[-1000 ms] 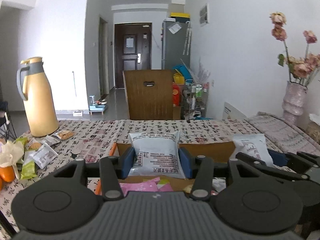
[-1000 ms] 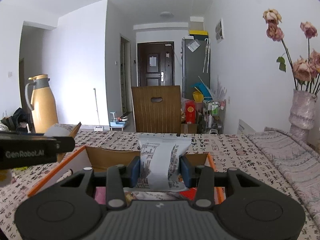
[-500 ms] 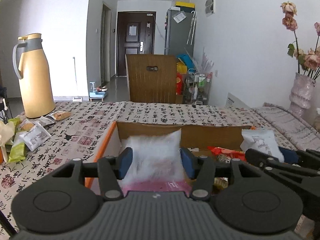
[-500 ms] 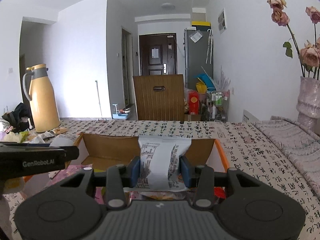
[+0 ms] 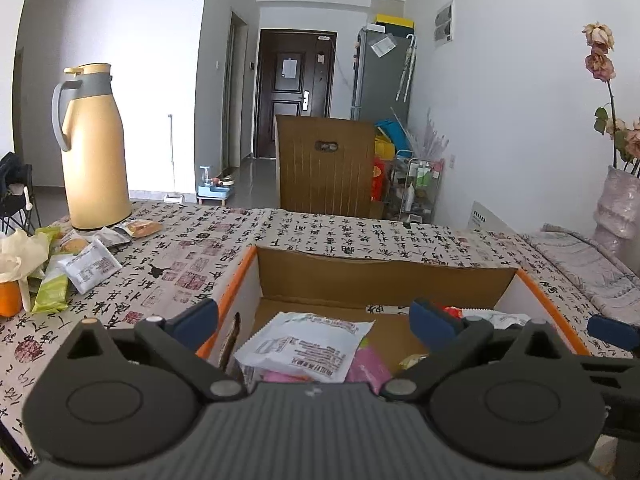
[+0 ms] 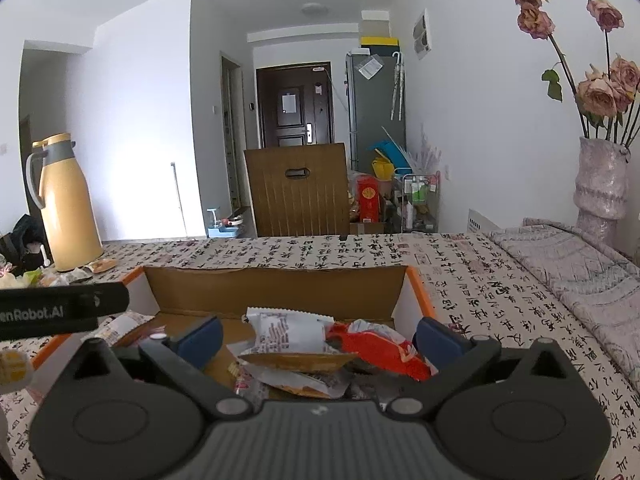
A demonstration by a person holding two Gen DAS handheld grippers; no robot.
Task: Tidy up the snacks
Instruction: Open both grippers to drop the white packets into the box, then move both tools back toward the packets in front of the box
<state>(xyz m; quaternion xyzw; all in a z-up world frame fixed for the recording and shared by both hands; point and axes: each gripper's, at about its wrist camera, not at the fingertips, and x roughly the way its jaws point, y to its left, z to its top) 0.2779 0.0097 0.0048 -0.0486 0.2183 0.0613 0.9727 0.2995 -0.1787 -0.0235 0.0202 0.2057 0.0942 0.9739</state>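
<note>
Snack packets: a white packet lies flat in the cardboard box, below and between the left gripper's blue pads, touching neither; it rests on pink wrappers. A second white packet lies in the same box between the right gripper's pads, on top of a tan packet and just beside a red packet.
Left gripper: jaws spread wide, having just been opening; nothing is pinched, and the white packet sits loose beneath the gap.
Right gripper: jaws also spread wide, likewise just opened; its pads stand clear on either side of the packet pile.
Box: open-topped, brown inside, orange along the side edges, directly ahead of both jaws; its far wall rises beyond the pads.
Loose snacks: white and green packets lie scattered on the tablecloth well to the left of the left jaws, outside the box.
Flask: a tall yellow jug with a grey handle, upright beyond the loose snacks, far left of the jaws.
Tablecloth: pale, printed with black script, under everything.
Chair: a wooden back straight ahead past the table edge.
Vase: holds dried pink roses, far right of the right jaws.
</note>
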